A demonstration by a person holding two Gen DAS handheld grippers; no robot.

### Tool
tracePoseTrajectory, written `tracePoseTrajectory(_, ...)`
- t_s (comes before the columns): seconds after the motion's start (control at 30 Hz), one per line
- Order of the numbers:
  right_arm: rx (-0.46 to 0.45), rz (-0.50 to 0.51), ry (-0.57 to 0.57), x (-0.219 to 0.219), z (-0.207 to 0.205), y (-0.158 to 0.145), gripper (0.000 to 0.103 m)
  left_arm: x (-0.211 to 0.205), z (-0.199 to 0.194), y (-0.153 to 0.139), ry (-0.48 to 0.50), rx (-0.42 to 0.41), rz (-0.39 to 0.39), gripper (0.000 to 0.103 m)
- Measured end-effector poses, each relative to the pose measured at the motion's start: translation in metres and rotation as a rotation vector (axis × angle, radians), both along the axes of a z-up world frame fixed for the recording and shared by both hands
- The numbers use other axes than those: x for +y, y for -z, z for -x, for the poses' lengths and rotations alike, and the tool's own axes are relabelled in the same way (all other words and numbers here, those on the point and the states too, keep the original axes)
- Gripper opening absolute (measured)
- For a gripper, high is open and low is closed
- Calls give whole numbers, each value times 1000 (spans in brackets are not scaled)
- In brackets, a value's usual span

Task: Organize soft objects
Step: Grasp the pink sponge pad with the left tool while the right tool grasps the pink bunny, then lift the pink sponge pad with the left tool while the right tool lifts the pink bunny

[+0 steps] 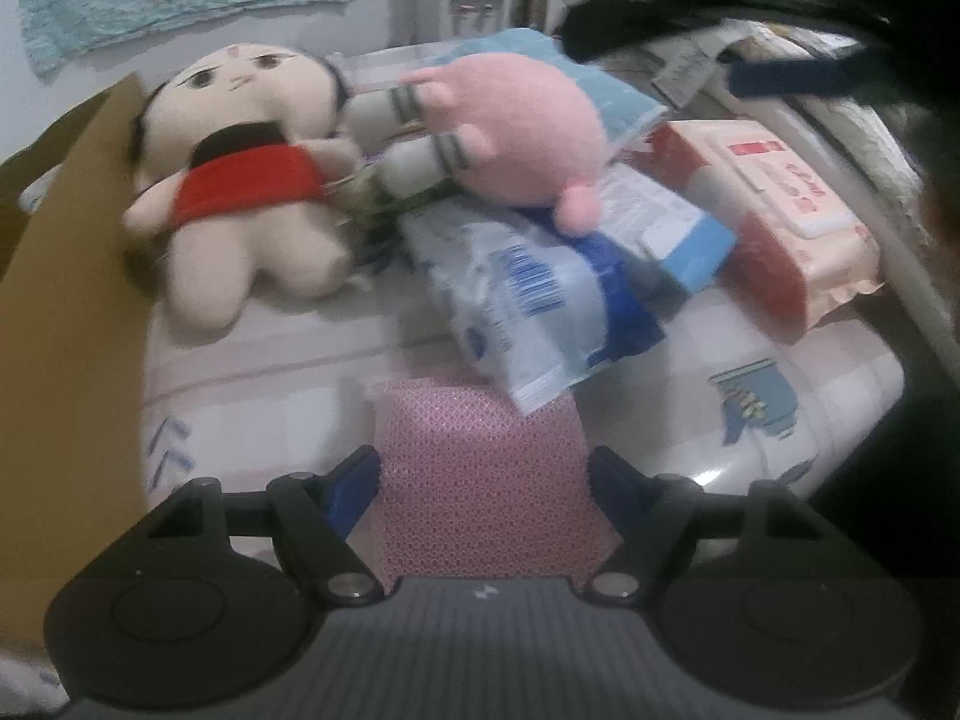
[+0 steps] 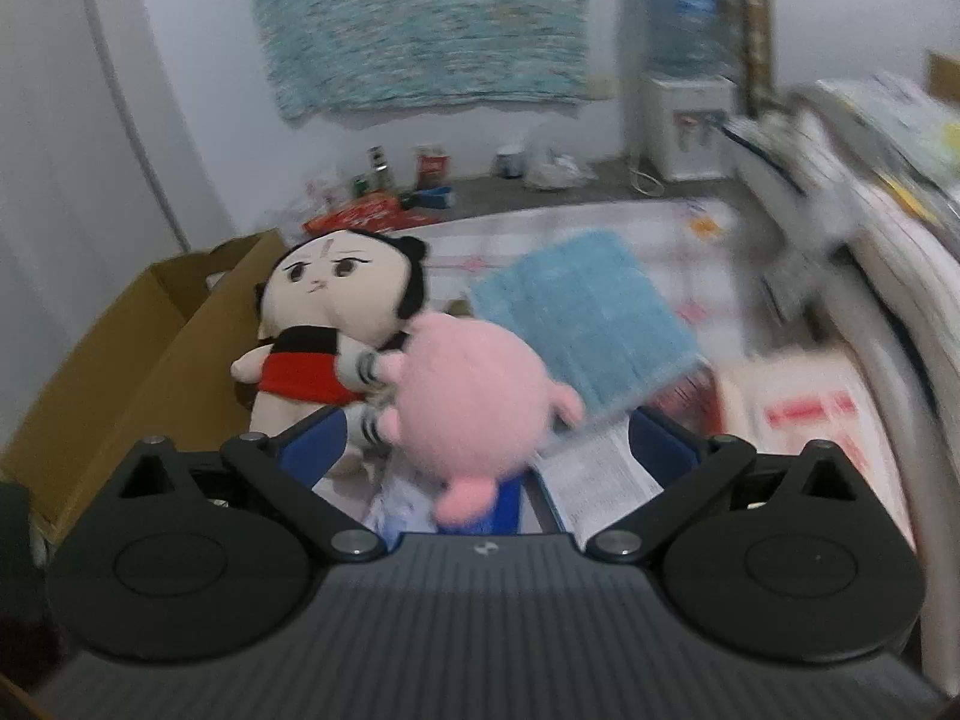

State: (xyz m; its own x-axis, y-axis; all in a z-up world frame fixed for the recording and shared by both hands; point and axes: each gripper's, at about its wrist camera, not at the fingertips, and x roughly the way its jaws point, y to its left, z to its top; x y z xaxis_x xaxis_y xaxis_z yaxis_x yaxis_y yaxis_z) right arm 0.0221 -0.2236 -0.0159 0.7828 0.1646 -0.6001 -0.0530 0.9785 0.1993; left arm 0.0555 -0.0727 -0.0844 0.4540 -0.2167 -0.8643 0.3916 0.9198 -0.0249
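**A:** What is on the bed (image 1: 252, 372)?

**B:** A pile of soft things. There is a cream plush doll with black hair and a red top (image 1: 240, 180). It lies on its back near the open brown cardboard box (image 1: 66, 330). Touching its arm is a round pink plush toy (image 1: 516, 126). The pink toy sits on top of a pale plastic pack with a blue barcode (image 1: 528, 312) and a flat blue and white packet (image 1: 666, 228).

**A:** And behind the pink toy?

**B:** A folded light blue fuzzy cloth (image 2: 588, 324), tilted up. On the right is a peach and red pack of wipes (image 1: 792, 222), lying just beside the blue and white packet.

**A:** What is the left gripper (image 1: 483, 474) doing?

**B:** Its blue fingers (image 1: 351, 489) are on each side of a pink cloth with a tiny net pattern (image 1: 480, 468). The cloth lies on the bed, its far edge tucked under the pale pack. The fingers look right at the cloth's edges, but I cannot tell if they squeeze it.

**A:** And the right gripper (image 2: 486, 450)?

**B:** Its fingers (image 2: 315, 450) are wide apart. The pink toy shows between them, but they do not touch it. This view is blurry.

**A:** Anything else?

**B:** A white water cooler (image 2: 684, 120) stands by the wall, under a hanging teal woven mat (image 2: 426, 18).
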Motion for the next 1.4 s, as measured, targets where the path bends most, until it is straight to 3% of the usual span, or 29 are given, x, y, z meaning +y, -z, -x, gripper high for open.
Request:
tracePoseTrajectory(0.17, 11, 141, -89, 38, -37, 7, 102, 11, 8, 1, -15, -14, -2, 78)
tracePoseTrajectory(0.43, 42, 483, -218, 95, -76, 33, 102, 24, 9, 2, -41, -12, 36, 79)
tracePoseTrajectory(0.53, 48, 576, -231, 104, -82, 44, 95, 28, 7, 3, -53, -11, 46, 79)
tracePoseTrajectory(0.57, 50, 582, -222, 103, -84, 45, 89, 29, 7, 3, -56, -10, 50, 79)
tracePoseTrajectory(0.63, 44, 534, -192, 97, -84, 41, 82, 29, 8, 3, -59, -10, 54, 79)
tracePoseTrajectory(0.7, 49, 415, -145, 80, -83, 31, 60, 29, 10, 3, -59, -12, 53, 80)
tracePoseTrajectory(0.8, 40, 152, -73, 40, -79, 14, 58, 29, 10, 3, -62, -13, 51, 80)
tracePoseTrajectory(0.9, 76, -33, 1, 6, -76, 16, 57, 28, 9, 3, -67, -12, 48, 80)
tracePoseTrajectory(1.1, 80, -168, 138, -30, -59, 22, 53, 27, 8, 3, -74, -12, 38, 80)
tracePoseTrajectory(1.27, 110, -351, 280, -75, -25, 33, 51, 26, 9, 4, -68, -15, 33, 80)
tracePoseTrajectory(1.4, 114, -269, 347, -89, 9, 30, 53, 25, 8, 4, -69, -14, 35, 80)
